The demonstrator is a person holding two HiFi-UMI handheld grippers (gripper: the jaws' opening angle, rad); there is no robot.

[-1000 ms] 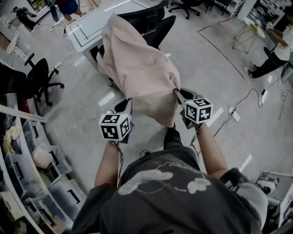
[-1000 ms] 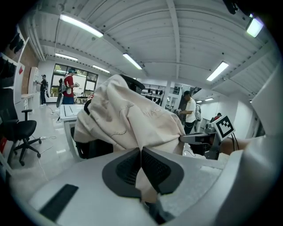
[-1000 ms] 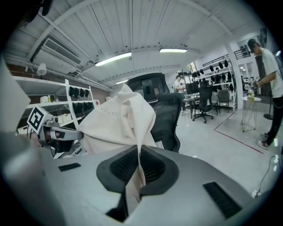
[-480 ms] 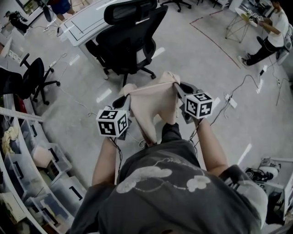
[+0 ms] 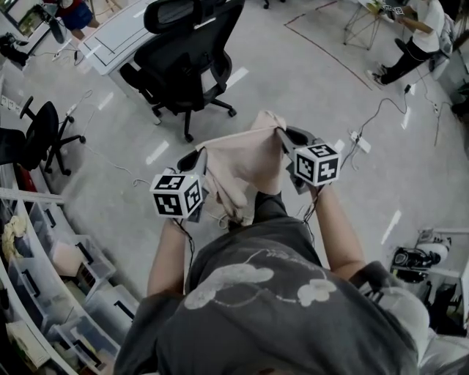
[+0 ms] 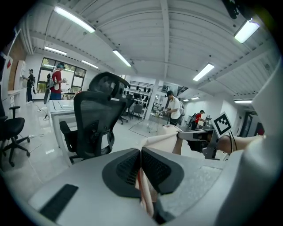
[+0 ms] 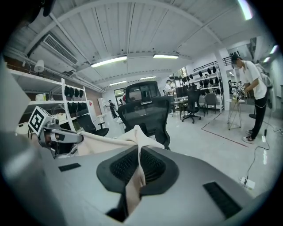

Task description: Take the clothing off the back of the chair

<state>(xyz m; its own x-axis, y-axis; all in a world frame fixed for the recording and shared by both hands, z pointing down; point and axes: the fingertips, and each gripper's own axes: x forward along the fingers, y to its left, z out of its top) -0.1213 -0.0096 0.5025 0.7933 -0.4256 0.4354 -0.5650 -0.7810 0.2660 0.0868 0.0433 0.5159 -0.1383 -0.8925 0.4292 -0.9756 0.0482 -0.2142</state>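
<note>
A pale pink garment (image 5: 242,165) hangs slack between my two grippers, clear of the black mesh office chair (image 5: 187,55), whose back is bare. My left gripper (image 5: 199,157) is shut on one edge of the cloth, and the fabric shows pinched between its pads (image 6: 140,152). My right gripper (image 5: 282,133) is shut on the other edge, with cloth rising out of its jaws (image 7: 139,152). From each gripper view the chair stands beyond the garment: chair (image 6: 95,119), chair (image 7: 146,112). The garment (image 7: 108,141) stretches across to the left gripper (image 7: 53,132).
A white desk (image 5: 110,40) stands behind the chair. Another black chair (image 5: 44,124) is at the left, near shelves with storage bins (image 5: 73,278). A power strip and cables (image 5: 359,139) lie on the floor at the right. A person (image 5: 418,22) stands far right.
The garment, spread high over the chair a second ago, has dropped into a slack fold between the grippers. Both grippers have drawn back from the chair, which now stands uncovered and farther off.
</note>
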